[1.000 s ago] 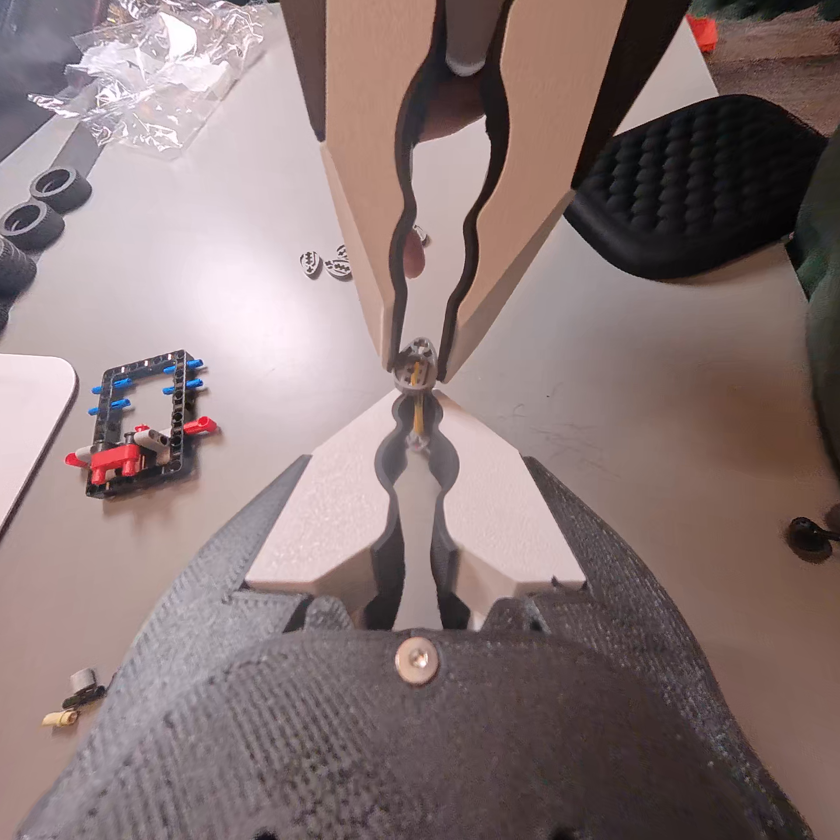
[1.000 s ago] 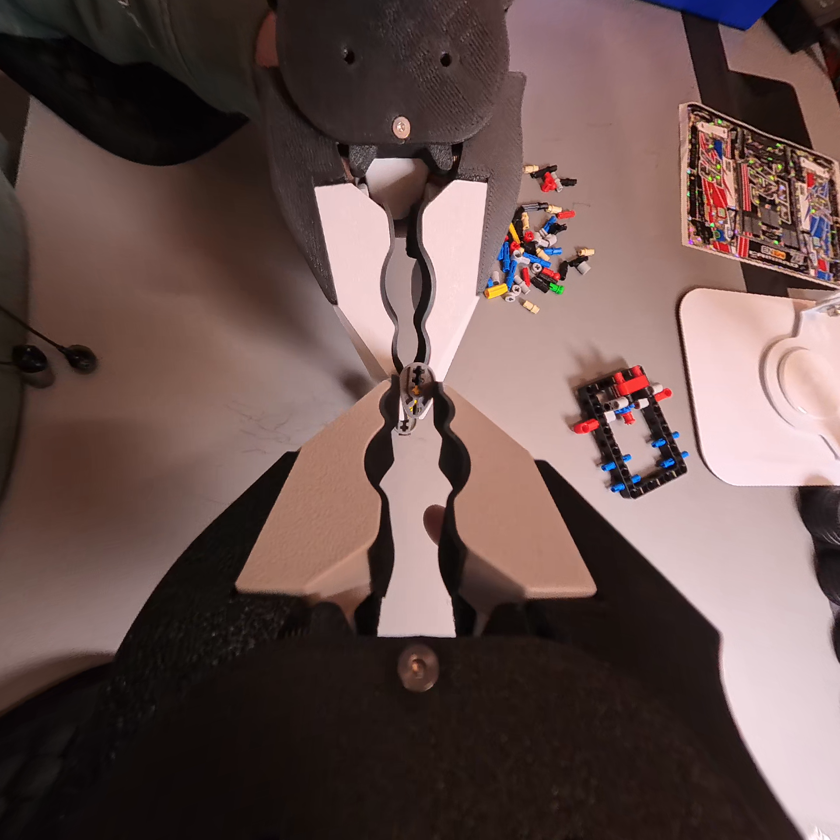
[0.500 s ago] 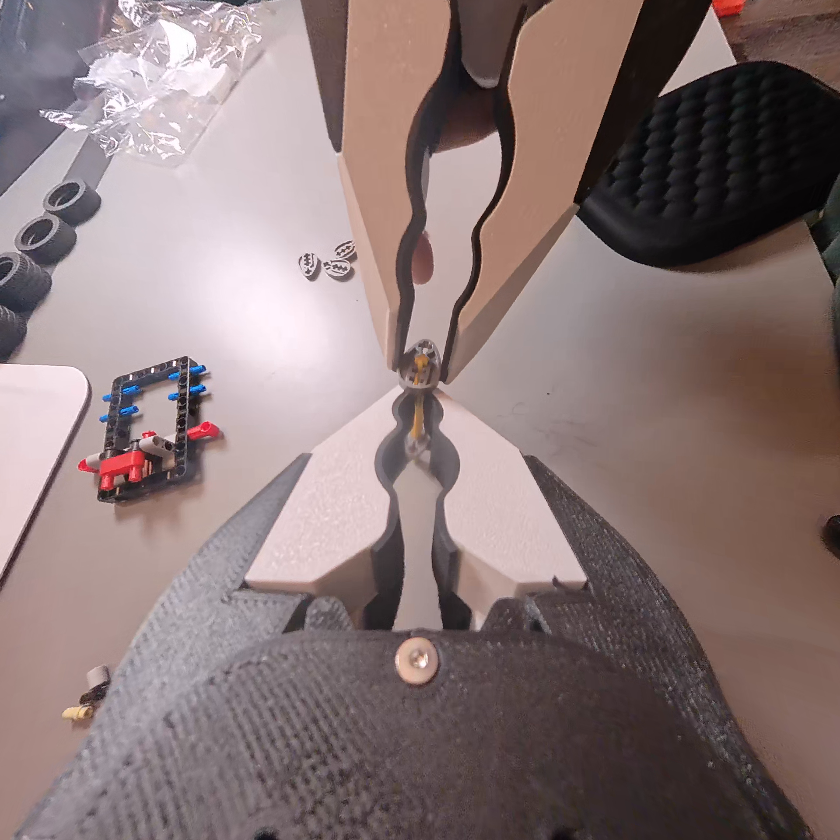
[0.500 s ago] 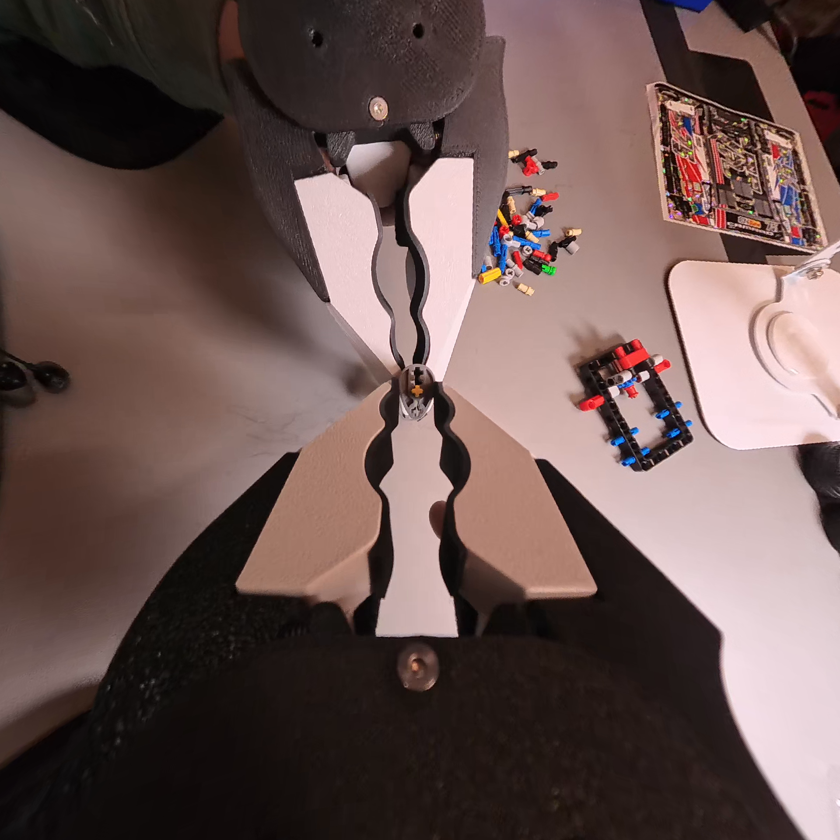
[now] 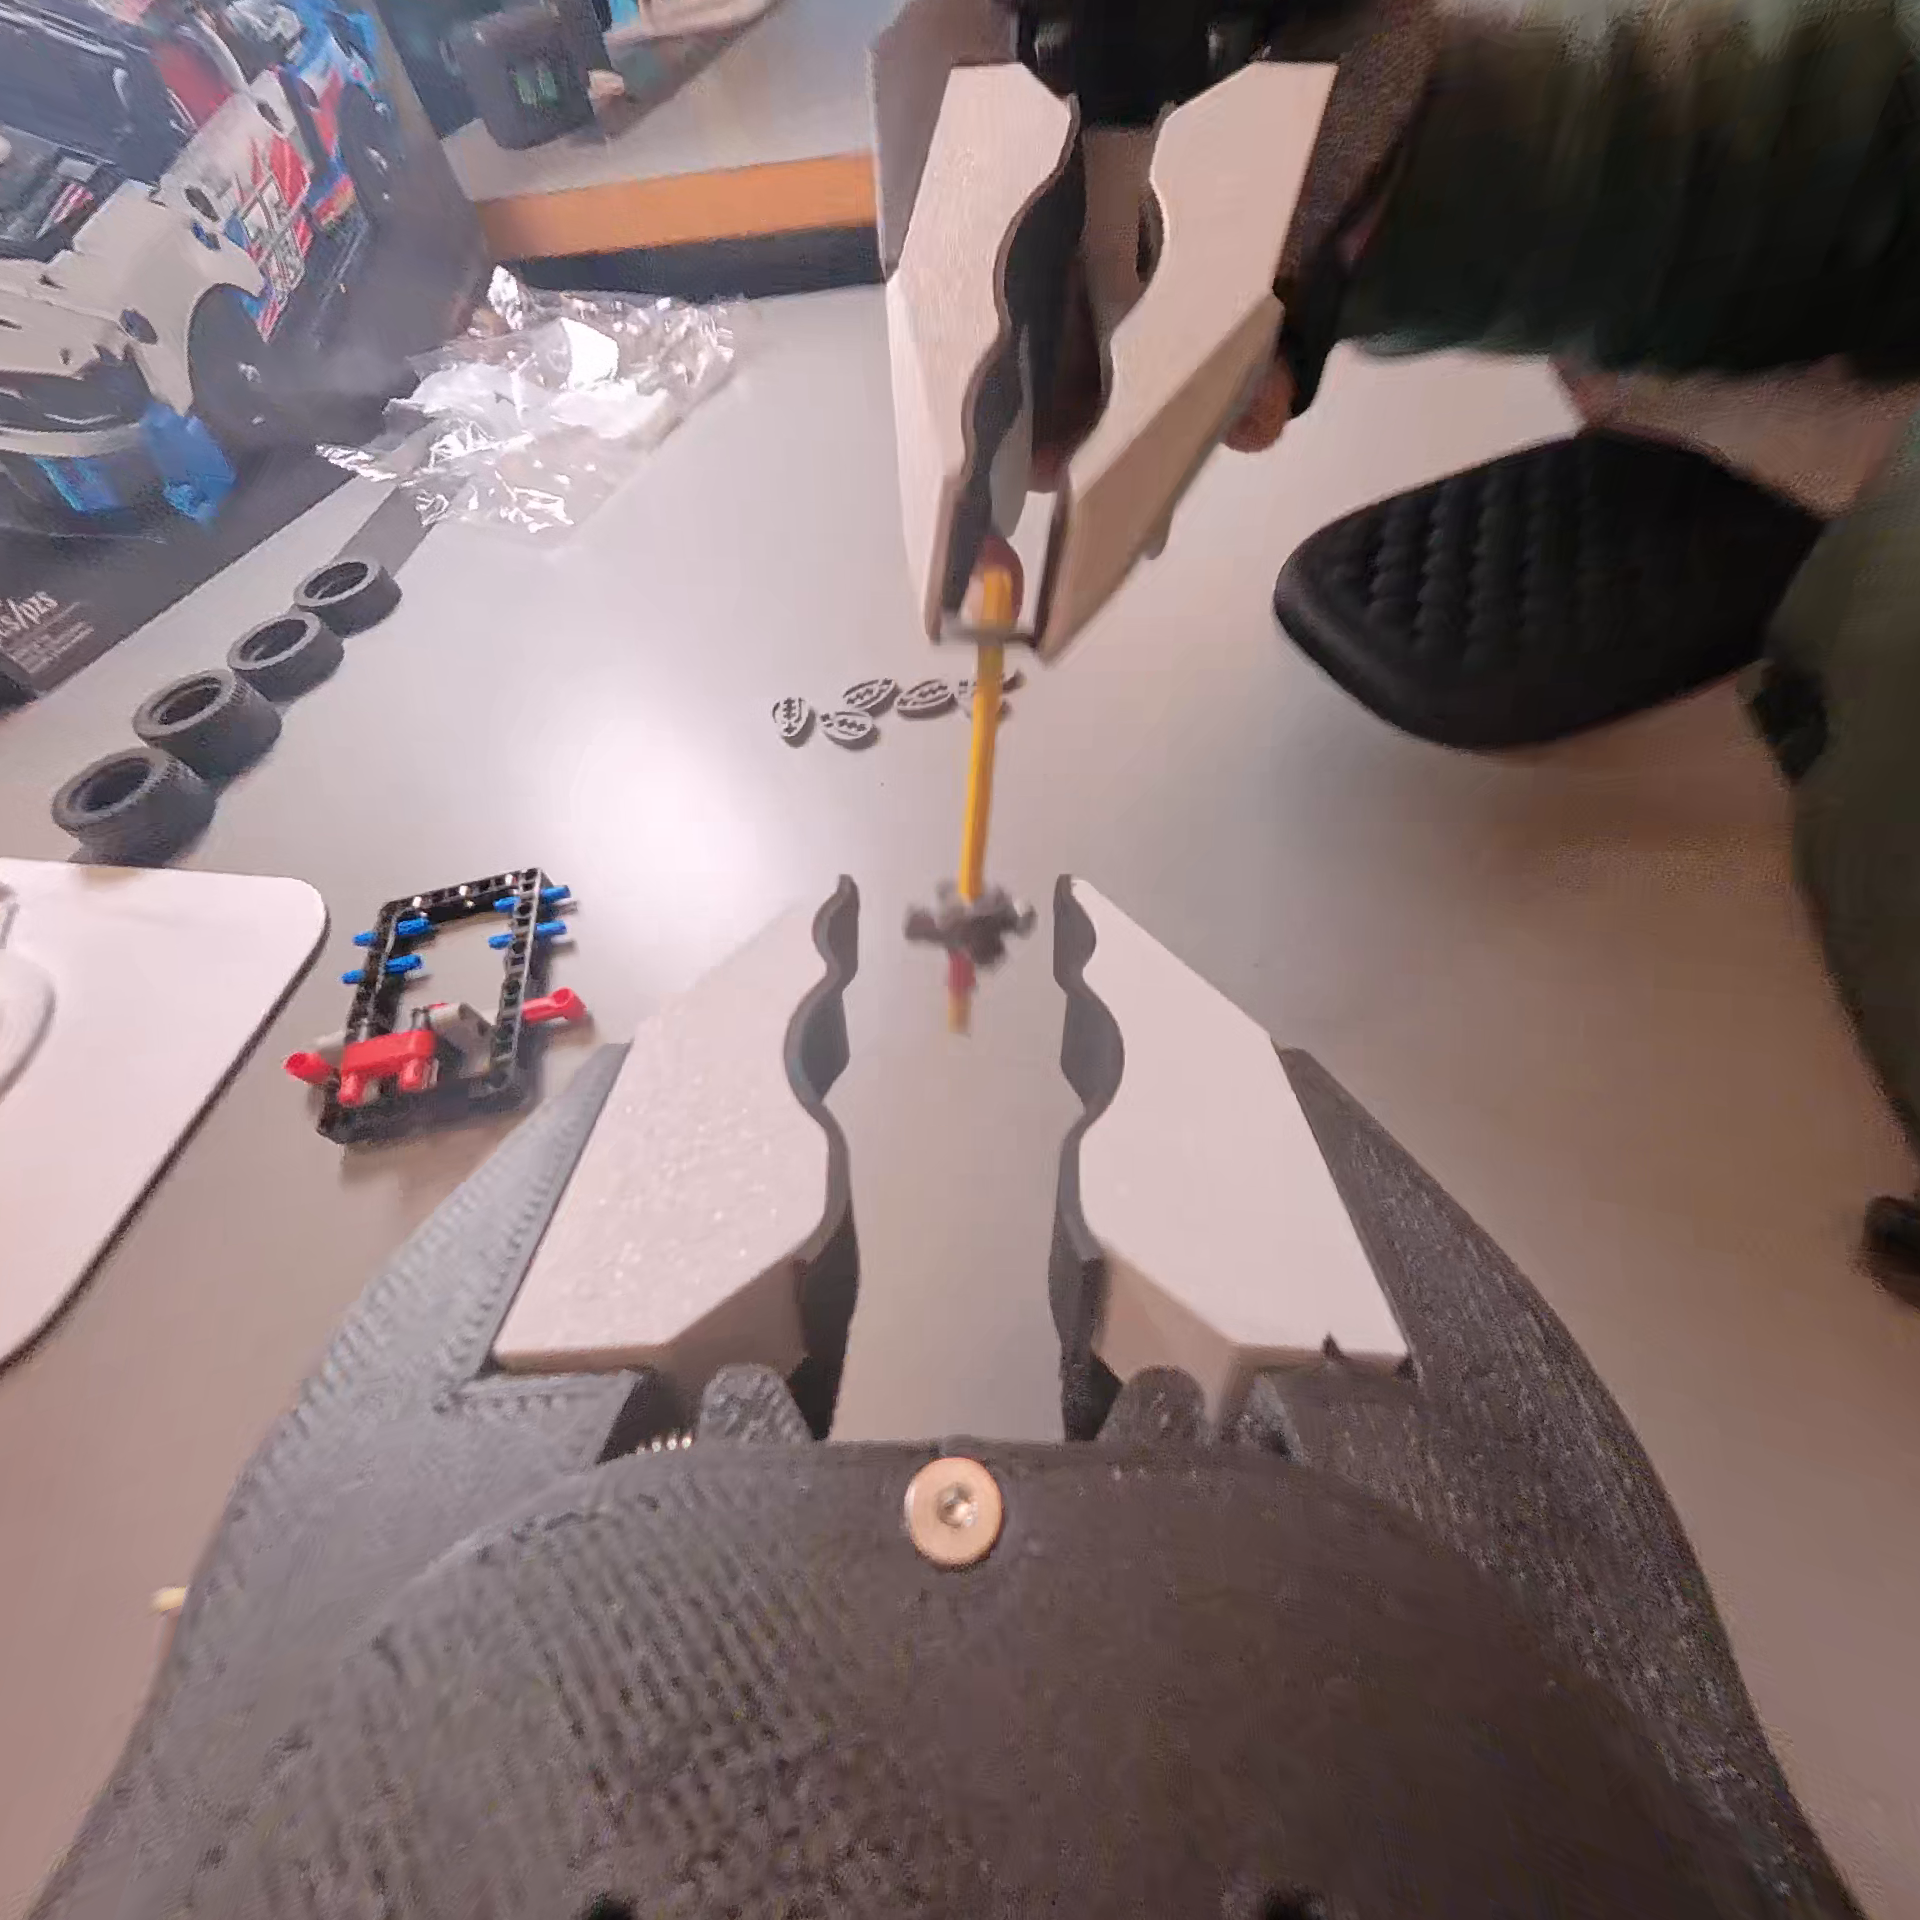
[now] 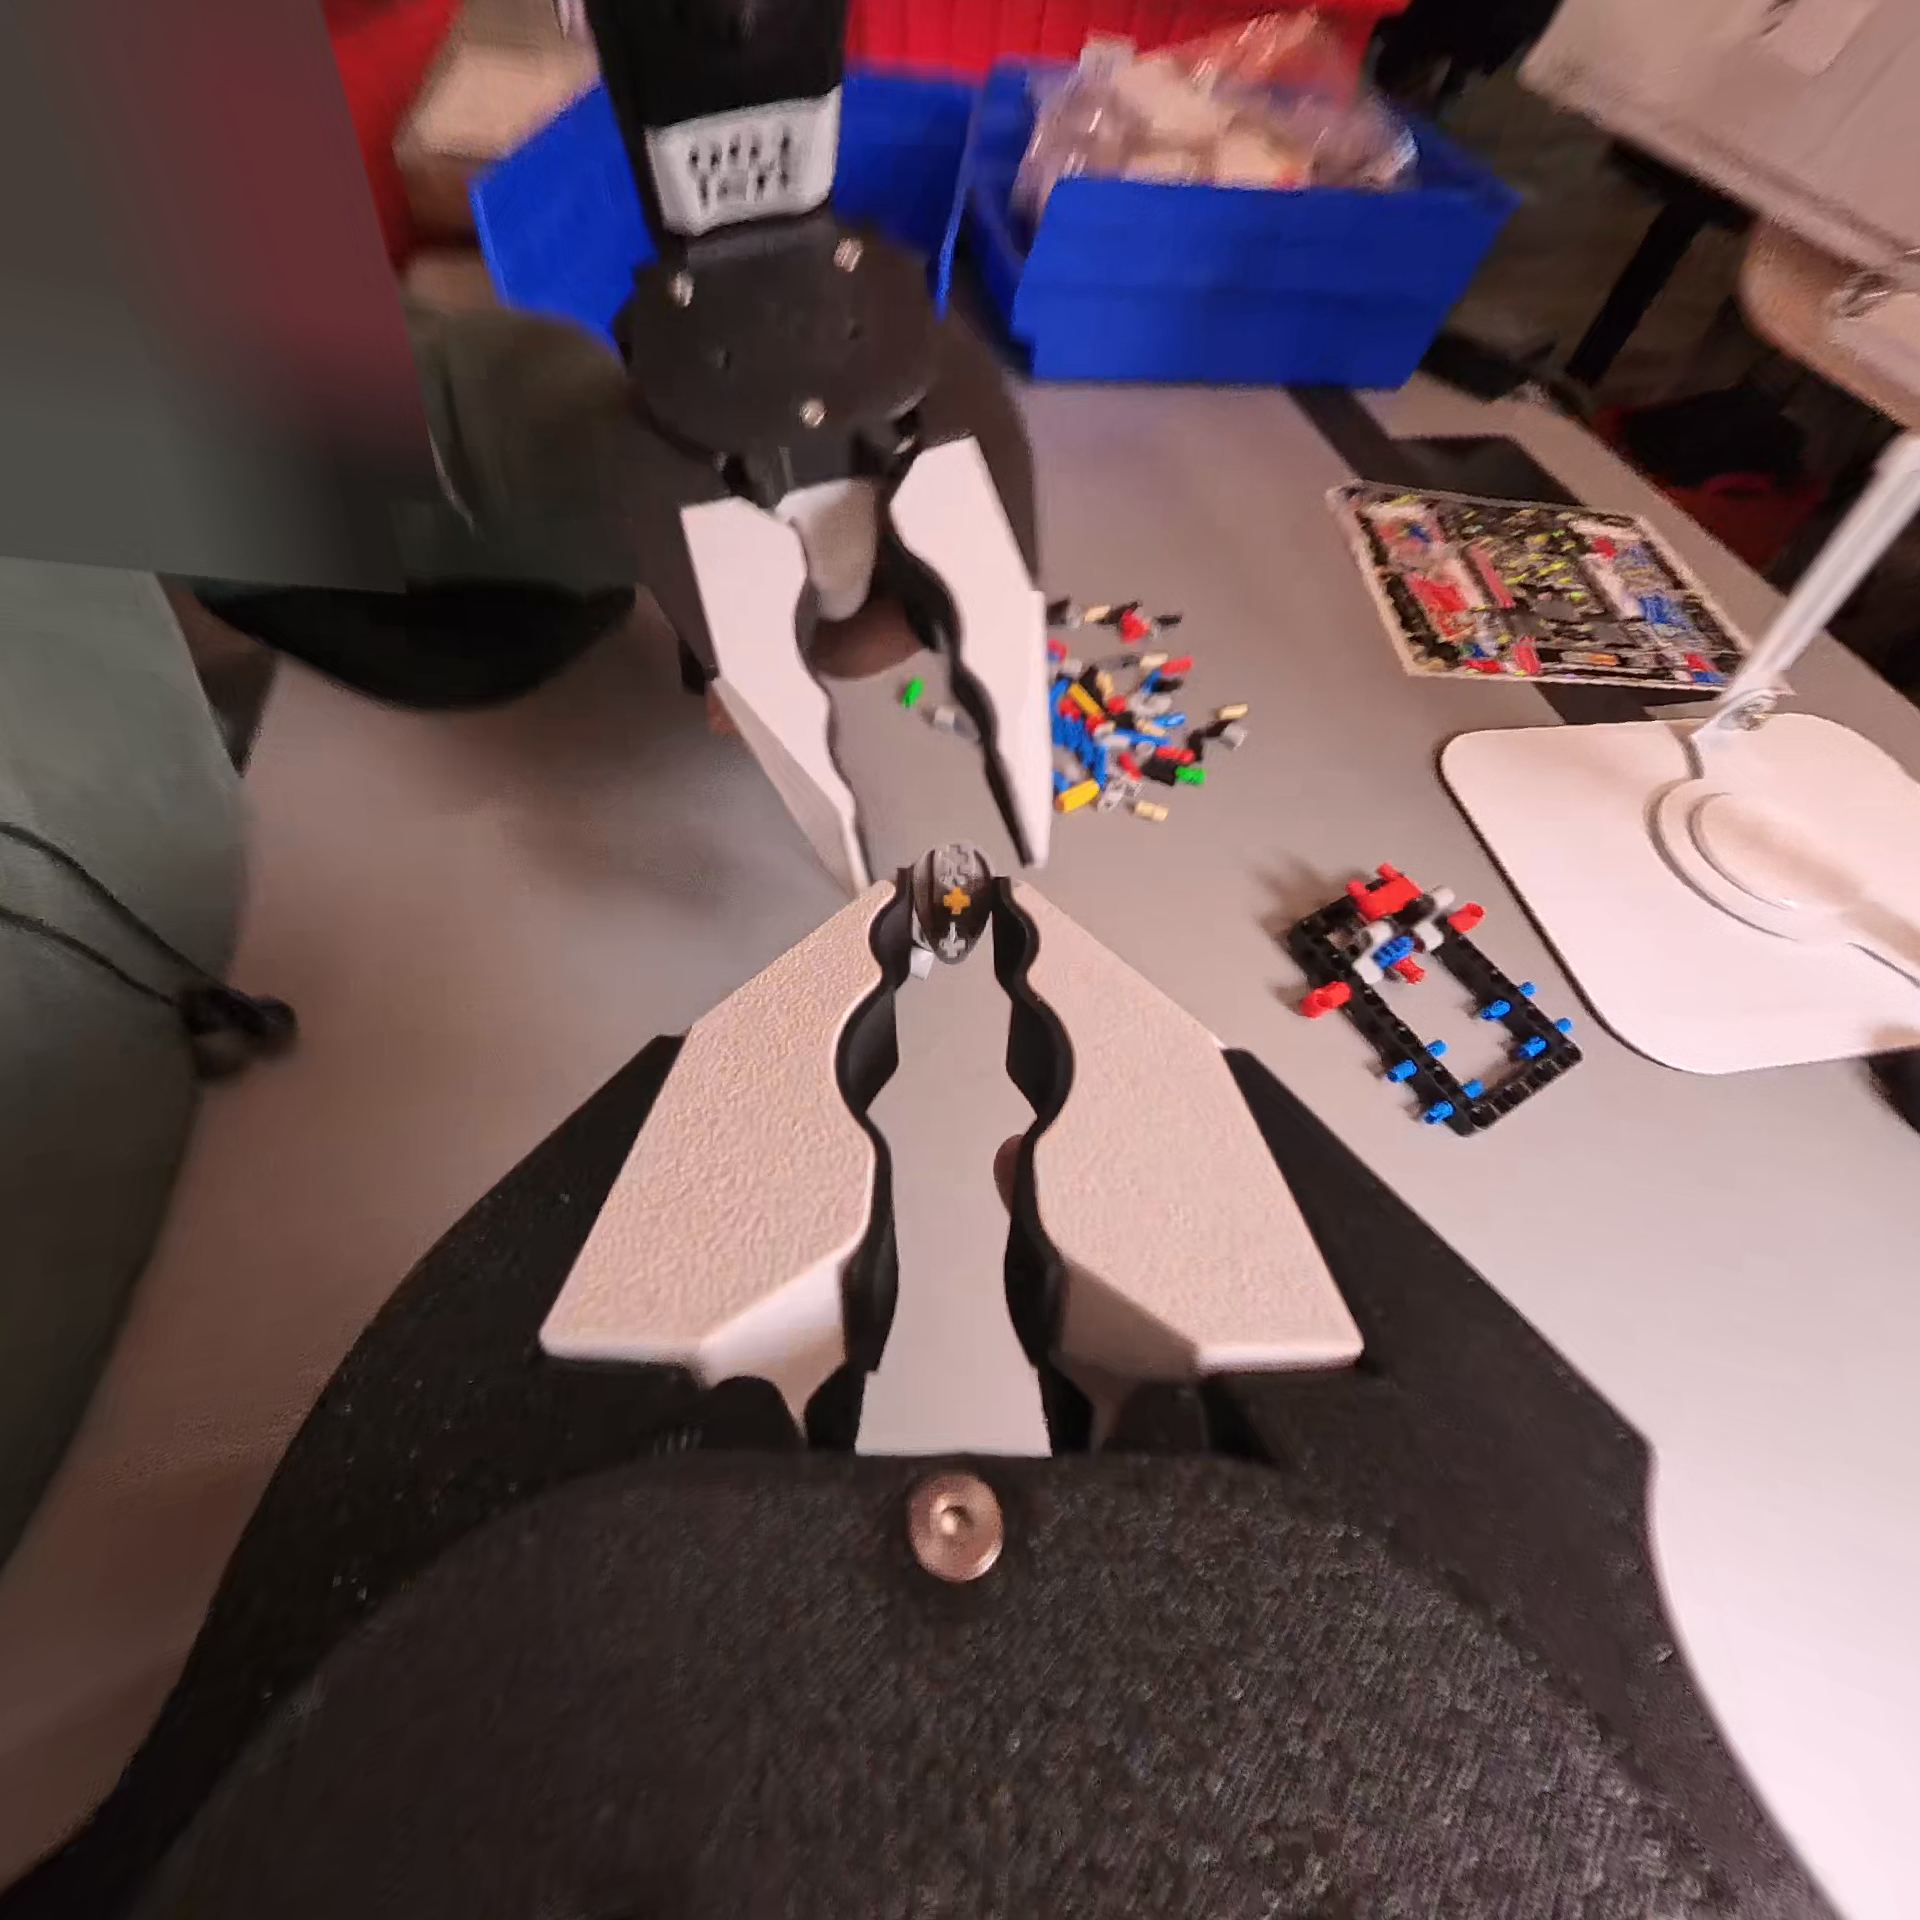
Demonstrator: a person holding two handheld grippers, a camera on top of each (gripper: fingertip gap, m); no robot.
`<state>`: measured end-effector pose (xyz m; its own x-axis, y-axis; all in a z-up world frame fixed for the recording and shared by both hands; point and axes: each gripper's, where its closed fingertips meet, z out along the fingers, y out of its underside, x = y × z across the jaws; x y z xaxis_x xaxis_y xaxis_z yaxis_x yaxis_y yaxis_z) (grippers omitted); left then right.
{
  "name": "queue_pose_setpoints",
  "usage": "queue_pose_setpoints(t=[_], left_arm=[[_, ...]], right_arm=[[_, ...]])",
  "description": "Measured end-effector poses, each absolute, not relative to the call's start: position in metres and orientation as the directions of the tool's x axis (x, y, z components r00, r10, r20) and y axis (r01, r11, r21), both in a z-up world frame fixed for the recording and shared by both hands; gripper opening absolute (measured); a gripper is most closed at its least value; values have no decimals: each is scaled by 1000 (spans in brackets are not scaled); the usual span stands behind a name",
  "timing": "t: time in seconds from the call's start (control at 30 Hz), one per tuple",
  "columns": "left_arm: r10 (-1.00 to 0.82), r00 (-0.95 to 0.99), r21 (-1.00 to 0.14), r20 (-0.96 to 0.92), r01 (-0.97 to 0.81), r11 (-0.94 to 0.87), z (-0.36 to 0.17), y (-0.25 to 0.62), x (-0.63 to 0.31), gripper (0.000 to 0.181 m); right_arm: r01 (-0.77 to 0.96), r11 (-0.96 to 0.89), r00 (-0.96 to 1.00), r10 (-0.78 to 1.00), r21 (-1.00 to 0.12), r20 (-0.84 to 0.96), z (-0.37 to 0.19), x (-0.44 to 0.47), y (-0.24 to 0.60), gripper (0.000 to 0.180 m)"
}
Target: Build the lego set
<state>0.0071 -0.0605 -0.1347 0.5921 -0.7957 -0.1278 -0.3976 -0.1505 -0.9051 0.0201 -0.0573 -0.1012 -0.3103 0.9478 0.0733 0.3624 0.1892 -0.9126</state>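
Gripping one end of the yellow axle [image 5: 979,748], the right claw [image 6: 954,902] is pinched on the small grey oval piece [image 6: 956,906] that sits on that end, and this keeps the long thin part steady in the air above the table [image 5: 665,769]. The left claw [image 5: 954,914] is spread wide, with nothing between its fingers; the free end of the axle, with a small dark and red part [image 5: 968,930] threaded on it, hangs in the gap between its tips and touches neither side. I judge that the left claw let go so the right one can carry the axle alone, maybe toward the black frame [image 5: 449,1003], which lies on the table to the left of the left claw and well apart from it.

The surface is a smooth pale grey tabletop. Beyond the left claw lie some small grey oval pieces [image 5: 871,707], and far to its left a row of black tyres [image 5: 213,707] and crumpled clear bags [image 5: 561,400]. To the right of the right claw are a heap of small coloured parts [image 6: 1127,727], a sticker sheet [image 6: 1527,582] and a white lamp base [image 6: 1704,894]; blue bins [image 6: 1236,249] stand at the back
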Motion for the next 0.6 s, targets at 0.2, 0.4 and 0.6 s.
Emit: queue_pose_setpoints(t=[0.2,0.4,0.6], left_arm=[[-772,635,-961,2,-212,-177,-123,-65,-12,26],[-784,620,-969,-17,-205,-141,-114,-68,-3,2],[-843,534,-969,67,-168,-183,-112,-81,2,2]], right_arm=[[175,-118,-271,949,-978,-163,-71,30,-41,13],[125,-205,-301,924,-971,-234,-68,30,-42,13],[123,-132,-375,911,-984,-170,-67,35,-55,14]])
